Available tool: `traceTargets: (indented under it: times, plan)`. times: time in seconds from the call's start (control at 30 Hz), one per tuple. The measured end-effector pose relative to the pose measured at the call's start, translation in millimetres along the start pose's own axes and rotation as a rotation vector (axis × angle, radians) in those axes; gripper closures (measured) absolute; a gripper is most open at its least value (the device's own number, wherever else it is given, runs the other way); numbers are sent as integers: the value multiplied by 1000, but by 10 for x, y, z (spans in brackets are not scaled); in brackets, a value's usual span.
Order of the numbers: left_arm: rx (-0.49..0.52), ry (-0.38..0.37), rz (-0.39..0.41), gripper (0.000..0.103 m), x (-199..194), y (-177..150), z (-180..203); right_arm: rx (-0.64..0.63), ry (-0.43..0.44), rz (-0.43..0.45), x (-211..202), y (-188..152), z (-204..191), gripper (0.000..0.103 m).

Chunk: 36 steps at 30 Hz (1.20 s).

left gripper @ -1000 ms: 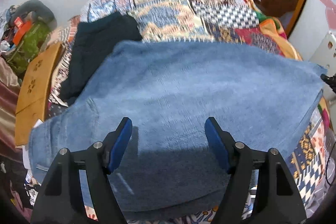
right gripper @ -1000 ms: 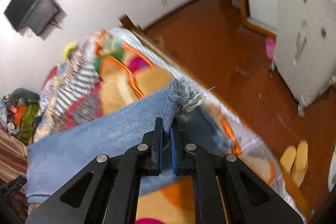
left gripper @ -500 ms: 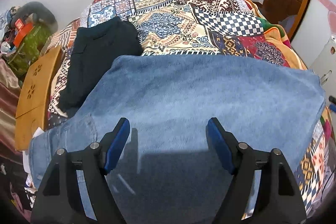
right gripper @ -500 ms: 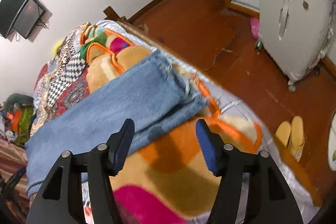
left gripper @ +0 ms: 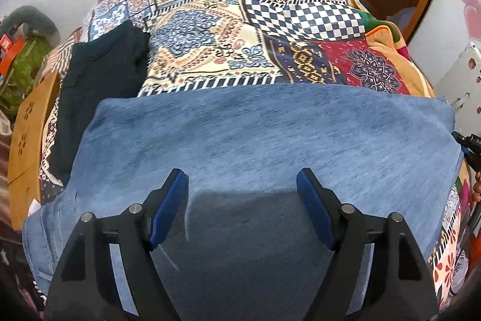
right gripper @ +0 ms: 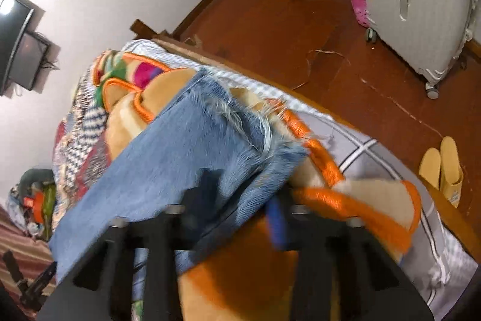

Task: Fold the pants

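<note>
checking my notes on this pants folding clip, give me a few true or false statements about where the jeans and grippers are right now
1. The left gripper is open above the jeans. True.
2. The jeans lie on a bare wooden table. False: they lie on a patterned bedspread.
3. A dark garment lies beside the jeans. True.
4. The right gripper is clamped shut on the frayed hem. False: its fingers stand apart at the leg ends, though the picture is blurred.
5. A pair of yellow slippers sits on the floor. True.
6. The jeans are black. False: they are blue denim.
</note>
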<state>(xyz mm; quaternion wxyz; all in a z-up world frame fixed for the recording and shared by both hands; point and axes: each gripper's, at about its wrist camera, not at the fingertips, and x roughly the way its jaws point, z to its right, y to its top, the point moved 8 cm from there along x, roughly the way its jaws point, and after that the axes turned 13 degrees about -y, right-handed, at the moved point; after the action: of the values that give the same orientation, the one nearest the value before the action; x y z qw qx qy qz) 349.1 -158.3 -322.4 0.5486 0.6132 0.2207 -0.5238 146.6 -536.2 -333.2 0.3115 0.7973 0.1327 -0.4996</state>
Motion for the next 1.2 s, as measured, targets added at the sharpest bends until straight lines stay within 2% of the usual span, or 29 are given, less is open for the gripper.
traceTargets:
  times: [0.07,0.2,0.3,0.53,0.73,0.97,1.1,1.2]
  plan:
    - [6,2,-2,26,15,14,22,-27,3,23,-21,33,-31,93]
    - [5,2,-2,26,7,37,34,-88,-16,86,-192,96,-122,96]
    - [1,-8,10,26,-50,38,64,-99,17,134,-416,180,-210,97]
    - [46,-29,115,26,-448,93,280,-202,154,286,-1214,336,-803,97]
    - [55,-65,199,26,-818,94,341,-348,304,376,-1824,193,-1584,97]
    - [40,-74,266,26,-1115,9,196,-516,459,367,-2092,-280,-2462,97]
    - [20,-63,292,26,-1236,-89,12,-615,505,314,-1973,-662,-2887,97]
    - [-10,-62,301,25,-1288,-183,-142,-690,529,233,-1791,-1027,-3139,97]
